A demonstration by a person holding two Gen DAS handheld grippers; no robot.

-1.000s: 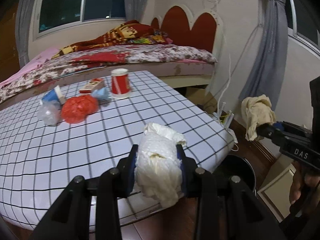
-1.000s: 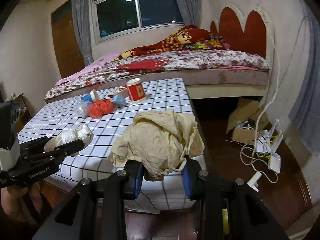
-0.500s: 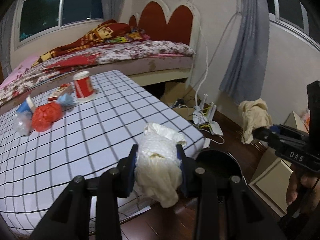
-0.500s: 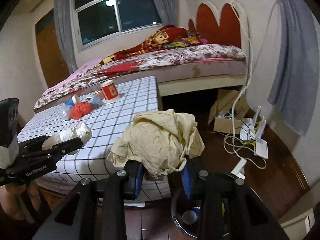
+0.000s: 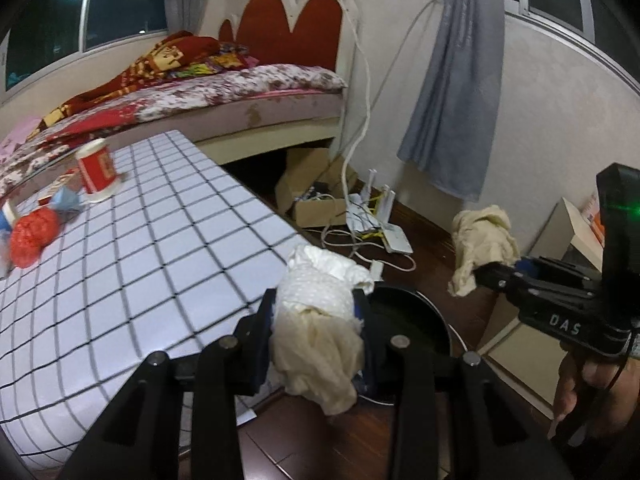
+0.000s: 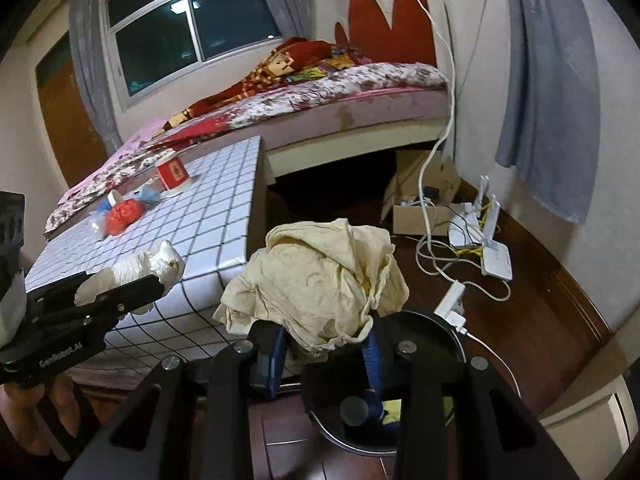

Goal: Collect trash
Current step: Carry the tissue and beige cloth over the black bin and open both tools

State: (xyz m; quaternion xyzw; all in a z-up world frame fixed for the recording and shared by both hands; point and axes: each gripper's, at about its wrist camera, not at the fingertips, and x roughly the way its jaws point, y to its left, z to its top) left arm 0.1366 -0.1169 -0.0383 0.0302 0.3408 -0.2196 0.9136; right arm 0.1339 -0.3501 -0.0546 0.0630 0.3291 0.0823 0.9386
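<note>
Bedroom with a grid-patterned tabletop [image 5: 160,240] beside a bed [image 6: 340,96], trash held over a dark bin [image 6: 432,344].
Left gripper [image 5: 318,312] has its fingers closed on a white crumpled wad [image 5: 320,320]; right gripper [image 6: 326,344] has its fingers closed on a yellowish crumpled cloth [image 6: 320,280]. Both hang past the tabletop's edge, above the bin on the wooden floor. A red cup [image 5: 96,168] and a red bag [image 5: 32,236] lie on the tabletop.

Your left gripper [image 5: 318,312] is black with blue pads and grips a white wad [image 5: 320,320]; your right gripper [image 6: 326,344], also black and blue, grips a pale yellow rag [image 6: 320,280]. The table [image 5: 160,248] to your left is white with a black grid, and far on it sit a red cup [image 5: 96,168] and a red-orange bag [image 5: 32,236]. Near you on the dark brown floor [image 6: 540,320] is a black bin [image 6: 436,328]; the far bed [image 5: 240,88] is floral maroon and white, with a red headboard [image 5: 296,32] and a grey-blue curtain [image 5: 456,92] to its right.
</note>
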